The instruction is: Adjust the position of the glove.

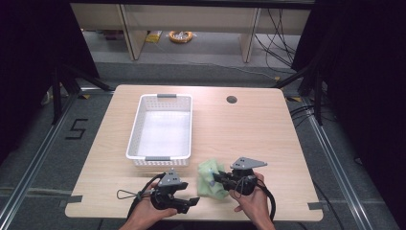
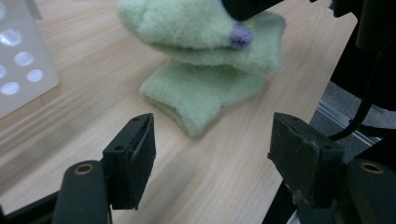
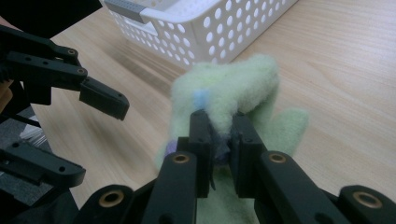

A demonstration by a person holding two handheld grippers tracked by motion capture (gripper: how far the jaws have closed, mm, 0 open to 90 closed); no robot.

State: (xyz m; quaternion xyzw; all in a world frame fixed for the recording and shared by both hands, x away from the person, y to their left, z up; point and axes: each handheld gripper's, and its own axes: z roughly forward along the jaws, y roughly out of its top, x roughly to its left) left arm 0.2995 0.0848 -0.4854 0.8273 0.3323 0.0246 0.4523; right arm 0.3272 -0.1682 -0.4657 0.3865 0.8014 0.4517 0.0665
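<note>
Green sock (image 3: 229, 88) pinched by right tongs (image 3: 219, 135).

The basket (image 1: 160, 129) sits on the desk (image 1: 253, 129), left of centre. The sock (image 1: 209, 178) lies near the desk's front edge, just right of the basket's front corner, between the left gripper (image 1: 190, 202) and right gripper (image 1: 216, 177).

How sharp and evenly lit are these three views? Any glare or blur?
High view: table bright, surroundings dark, basket floor glares white. Left gripper view: jaws sharp, green sock soft, basket holes blown out. Right gripper view: jaws pinching the sock crisp, its far fuzz and the basket slightly soft.
</note>
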